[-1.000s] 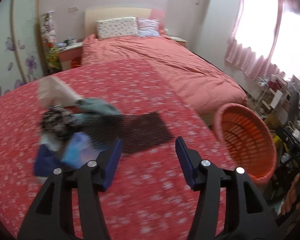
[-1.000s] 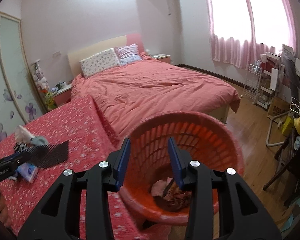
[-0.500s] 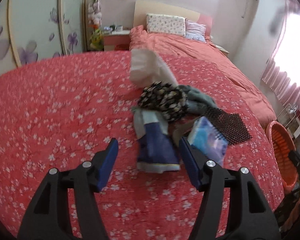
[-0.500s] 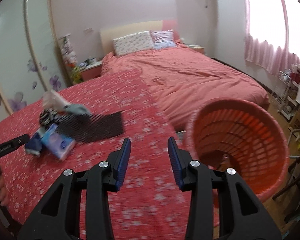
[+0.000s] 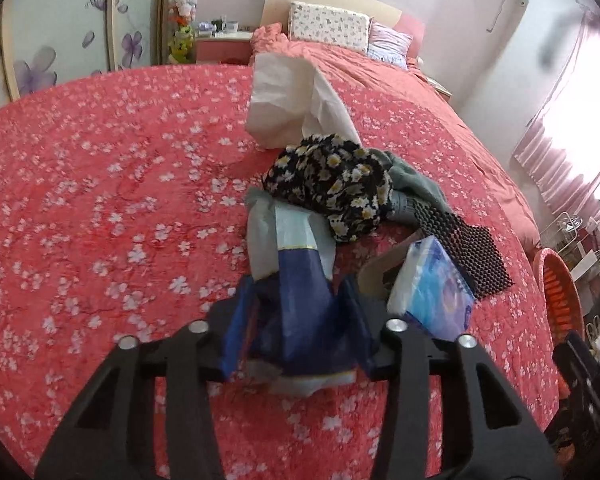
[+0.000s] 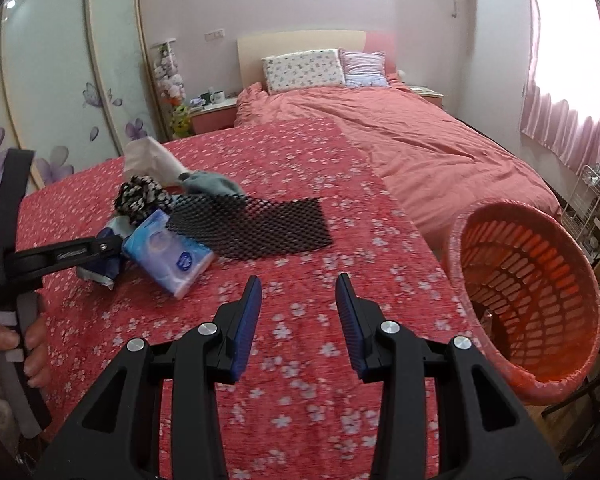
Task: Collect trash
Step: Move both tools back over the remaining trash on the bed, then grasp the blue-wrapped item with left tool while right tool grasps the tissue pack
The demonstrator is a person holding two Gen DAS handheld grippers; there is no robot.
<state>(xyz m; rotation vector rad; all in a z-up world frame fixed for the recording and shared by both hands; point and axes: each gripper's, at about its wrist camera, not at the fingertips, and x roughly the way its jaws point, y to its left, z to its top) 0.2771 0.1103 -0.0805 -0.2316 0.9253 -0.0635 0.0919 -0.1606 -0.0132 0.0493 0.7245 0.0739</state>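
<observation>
Item: blue wrapper [image 5: 300, 312], near end of the trash pile on the table [image 5: 100, 200]. Light, crinkly, limp film; we pinch its near edge. Left tool [image 5: 296, 320] straddles it, whether clamped we cannot tell. Right tool [image 6: 298, 312] apart, empty, beside basket [image 6: 532, 292].

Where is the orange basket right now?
In the right wrist view the orange basket sits tilted at the right edge of the flowered red cover, beside the open right gripper, opposite the trash pile.
</observation>
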